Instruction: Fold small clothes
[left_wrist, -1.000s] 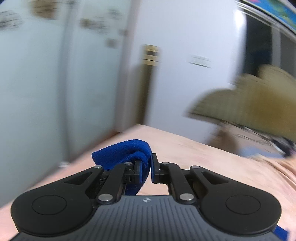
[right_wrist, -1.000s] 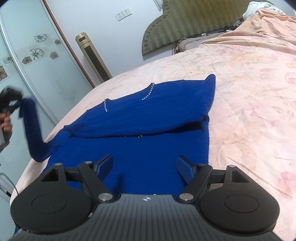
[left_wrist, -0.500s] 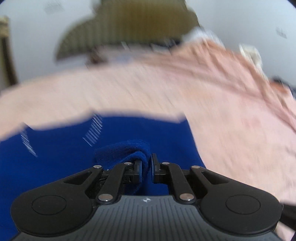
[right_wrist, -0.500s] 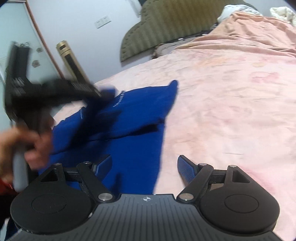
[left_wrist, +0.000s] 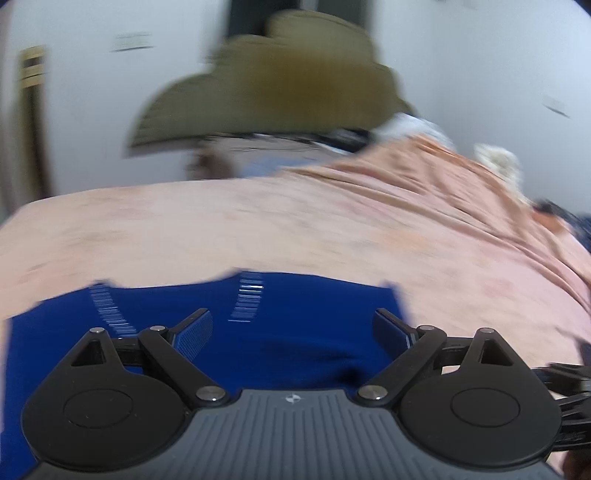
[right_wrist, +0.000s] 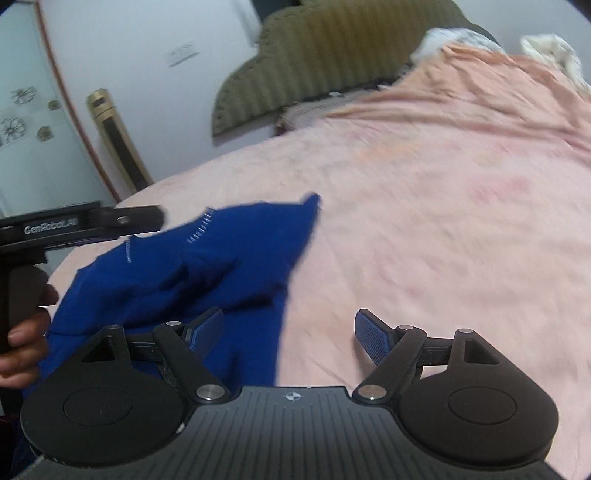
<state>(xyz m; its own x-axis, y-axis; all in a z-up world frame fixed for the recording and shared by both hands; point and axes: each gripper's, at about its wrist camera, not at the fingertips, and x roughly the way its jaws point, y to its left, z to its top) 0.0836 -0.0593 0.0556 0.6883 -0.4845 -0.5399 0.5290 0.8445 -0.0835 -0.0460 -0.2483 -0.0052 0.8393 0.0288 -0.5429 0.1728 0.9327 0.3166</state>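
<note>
Looking out along my left gripper, I have both jaws spread wide with nothing between them, hanging right over the blue sweater. The cloth fills the space under and ahead of the fingers, and its far edge runs crosswise to my view, so the garment's long axis lies side to side from this hand. Two pale stitched strips mark what I take to be the shoulder or neck area, just ahead of the fingertips.

My right gripper is parted as well and empty. From there the sweater sits to the left: only the left finger overlaps it, the right finger hangs over bare pink bedsheet. The garment's right edge runs away from me toward a pointed corner.

So I judge the left hand the nearer one for the next pinch; the right must shift left to reach that edge. Beyond, the olive headboard and white wall, blurred.
</note>
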